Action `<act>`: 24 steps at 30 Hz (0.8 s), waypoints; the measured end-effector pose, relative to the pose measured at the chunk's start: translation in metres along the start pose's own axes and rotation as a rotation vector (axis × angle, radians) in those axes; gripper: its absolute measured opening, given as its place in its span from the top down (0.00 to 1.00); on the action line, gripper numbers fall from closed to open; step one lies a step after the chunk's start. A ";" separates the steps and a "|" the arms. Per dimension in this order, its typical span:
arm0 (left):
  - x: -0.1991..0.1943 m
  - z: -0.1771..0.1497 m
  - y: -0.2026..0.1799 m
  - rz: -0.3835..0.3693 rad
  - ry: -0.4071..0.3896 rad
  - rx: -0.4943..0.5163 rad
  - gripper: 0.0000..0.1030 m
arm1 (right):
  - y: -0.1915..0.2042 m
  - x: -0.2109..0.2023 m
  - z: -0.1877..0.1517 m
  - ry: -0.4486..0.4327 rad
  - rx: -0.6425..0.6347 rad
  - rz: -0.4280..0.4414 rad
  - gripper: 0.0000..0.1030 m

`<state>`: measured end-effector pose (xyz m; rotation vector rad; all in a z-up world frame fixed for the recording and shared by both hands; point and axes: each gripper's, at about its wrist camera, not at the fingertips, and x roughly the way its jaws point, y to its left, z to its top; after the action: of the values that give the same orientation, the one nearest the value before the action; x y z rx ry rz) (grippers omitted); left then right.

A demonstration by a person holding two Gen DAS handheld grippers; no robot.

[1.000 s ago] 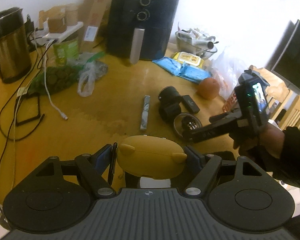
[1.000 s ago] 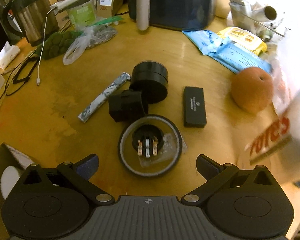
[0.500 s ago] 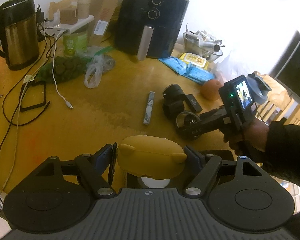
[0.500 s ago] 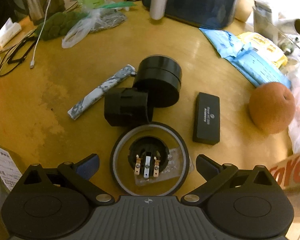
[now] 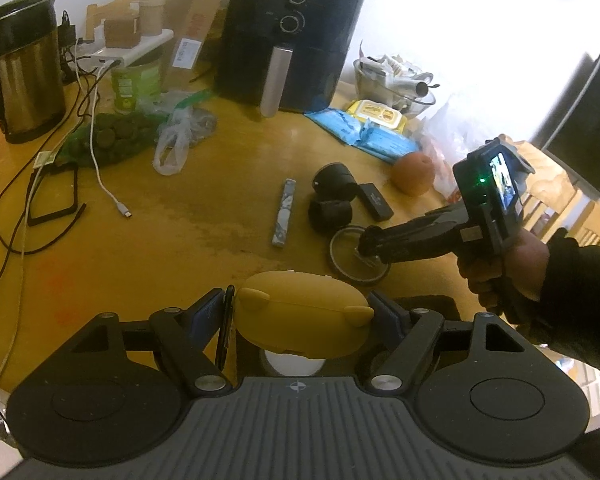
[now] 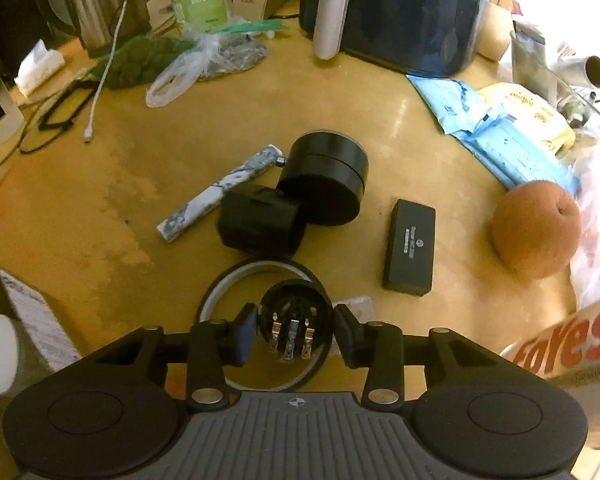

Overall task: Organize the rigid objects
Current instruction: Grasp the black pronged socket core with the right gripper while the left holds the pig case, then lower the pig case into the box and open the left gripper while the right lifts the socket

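Note:
My left gripper (image 5: 302,314) is shut on a yellow oval case (image 5: 303,314) and holds it above the table's near edge. My right gripper (image 6: 295,330) has closed its pads on a black round socket part with metal contacts (image 6: 294,326), which sits inside a grey ring (image 6: 236,276). In the left wrist view the right gripper (image 5: 370,242) reaches down into that ring (image 5: 342,258). Beyond lie a black adapter block (image 6: 260,220), a black round canister (image 6: 326,172), a marbled bar (image 6: 220,192) and a flat black box (image 6: 410,246).
An orange fruit (image 6: 536,232) sits right, blue packets (image 6: 496,132) behind it. A black air fryer (image 5: 288,36), kettle (image 5: 18,64), green can (image 5: 134,84), plastic bags (image 5: 176,132) and cables (image 5: 100,168) crowd the back and left. A box (image 6: 24,320) stands near left.
My right gripper has moved forward and down over the ring and closed its pads around the socket part. The left gripper has drawn back and up a little, still holding the yellow case.

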<state>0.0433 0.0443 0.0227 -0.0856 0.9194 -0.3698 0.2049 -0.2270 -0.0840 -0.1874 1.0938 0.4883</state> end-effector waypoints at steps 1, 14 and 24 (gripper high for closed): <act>0.000 0.000 -0.001 -0.001 0.001 0.002 0.26 | 0.000 -0.002 -0.002 -0.002 0.003 0.002 0.57; -0.001 -0.002 -0.011 -0.005 0.000 0.026 0.26 | -0.001 -0.012 -0.015 -0.031 0.036 0.033 0.57; -0.007 -0.008 -0.015 0.005 -0.003 0.018 0.26 | 0.009 -0.008 -0.014 -0.042 -0.025 0.003 0.53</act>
<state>0.0288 0.0339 0.0268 -0.0676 0.9126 -0.3734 0.1872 -0.2268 -0.0828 -0.1962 1.0473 0.5069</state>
